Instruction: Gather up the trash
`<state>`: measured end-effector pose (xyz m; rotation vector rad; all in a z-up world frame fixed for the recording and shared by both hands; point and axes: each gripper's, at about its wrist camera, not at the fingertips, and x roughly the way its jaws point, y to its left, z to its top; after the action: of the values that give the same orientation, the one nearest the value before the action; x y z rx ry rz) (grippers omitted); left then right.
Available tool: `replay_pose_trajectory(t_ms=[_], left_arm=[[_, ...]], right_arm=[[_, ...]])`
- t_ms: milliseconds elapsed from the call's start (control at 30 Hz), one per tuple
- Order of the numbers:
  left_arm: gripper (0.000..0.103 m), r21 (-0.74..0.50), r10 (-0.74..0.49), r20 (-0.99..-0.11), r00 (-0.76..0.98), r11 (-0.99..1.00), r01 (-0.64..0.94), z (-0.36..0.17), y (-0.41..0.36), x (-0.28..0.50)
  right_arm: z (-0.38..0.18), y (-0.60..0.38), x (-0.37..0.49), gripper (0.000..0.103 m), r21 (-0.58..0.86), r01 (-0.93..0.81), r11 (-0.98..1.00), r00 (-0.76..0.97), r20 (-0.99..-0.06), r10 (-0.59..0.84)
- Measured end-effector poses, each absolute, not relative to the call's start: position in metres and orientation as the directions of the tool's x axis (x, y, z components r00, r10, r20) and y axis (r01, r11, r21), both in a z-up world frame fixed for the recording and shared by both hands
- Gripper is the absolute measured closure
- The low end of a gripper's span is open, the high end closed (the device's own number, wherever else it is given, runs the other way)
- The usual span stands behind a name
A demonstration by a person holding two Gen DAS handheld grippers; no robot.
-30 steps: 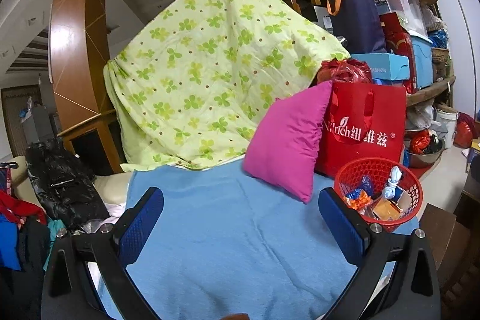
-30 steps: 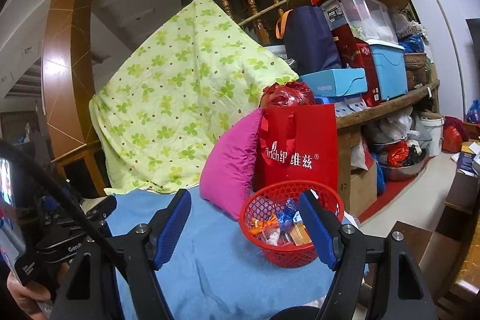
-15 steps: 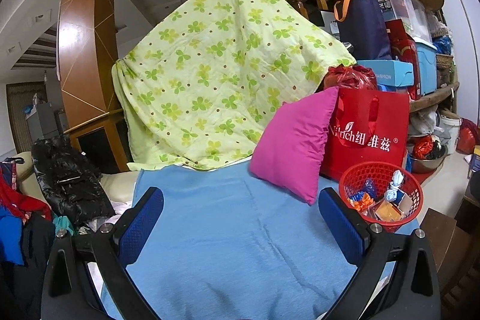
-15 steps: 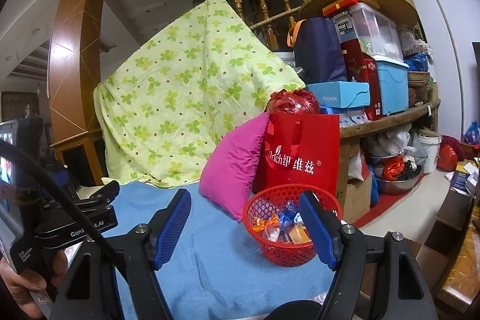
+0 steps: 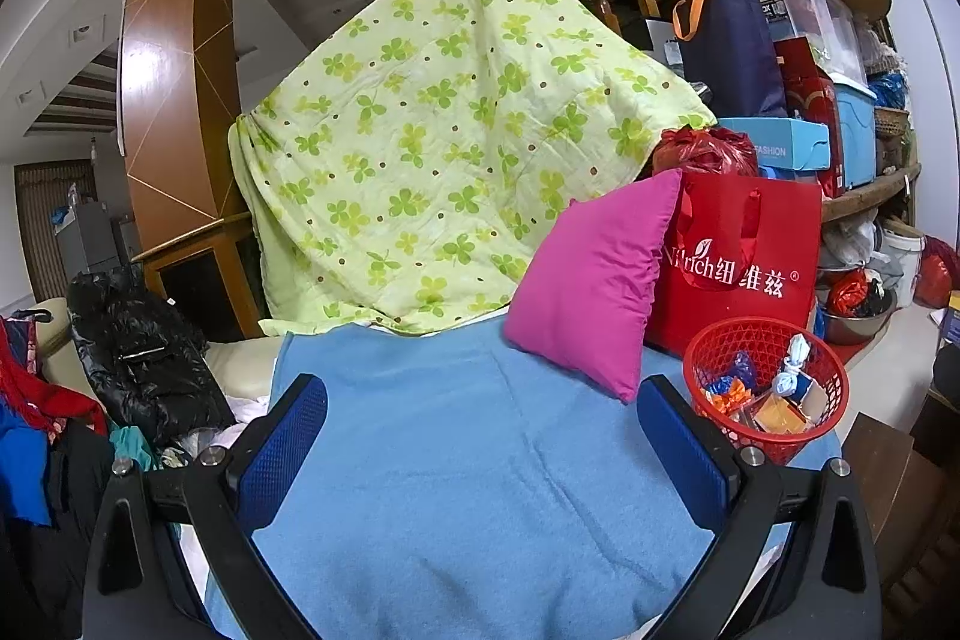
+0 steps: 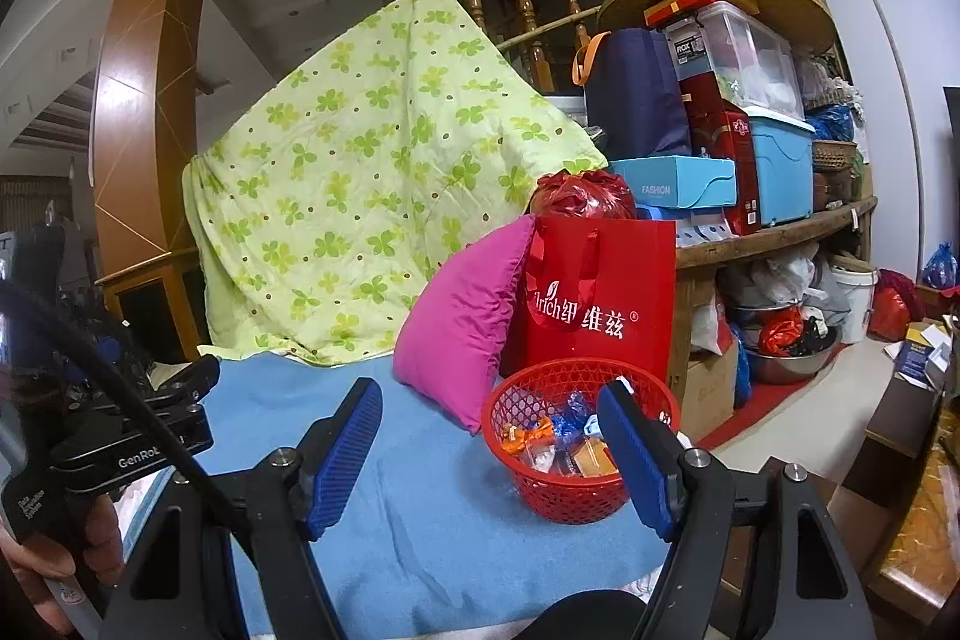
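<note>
Sitting ahead of open right tool (image 6: 489,451): red basket (image 6: 564,496), wrappers inside.

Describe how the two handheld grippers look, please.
Both are black frames with two long fingers faced in blue textured pads, and silver bolts at the finger bases. In the right wrist view, the left gripper body shows white "GenRo" lettering and a black cable running across it. The right gripper looks identical.

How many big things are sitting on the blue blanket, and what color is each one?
Pink: 1, the pink pillow
Red: 2, the red mesh basket and the red shopping bag
Total: 3 on the blue blanket
</note>
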<state>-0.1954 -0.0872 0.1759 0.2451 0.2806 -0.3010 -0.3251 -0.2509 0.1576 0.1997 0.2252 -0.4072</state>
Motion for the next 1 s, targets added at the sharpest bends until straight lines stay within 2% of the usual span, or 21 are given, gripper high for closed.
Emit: replay_pose_trajectory(t_ms=[1000], left_arm=[[0.000, 0.177, -0.268, -0.344, 0.900, 0.923, 0.343, 0.164, -0.085, -0.198]], right_arm=[[0.154, -0.263, -0.319, 0.025, 0.118, 0.469, 0.875, 0.861, -0.282, -0.424]])
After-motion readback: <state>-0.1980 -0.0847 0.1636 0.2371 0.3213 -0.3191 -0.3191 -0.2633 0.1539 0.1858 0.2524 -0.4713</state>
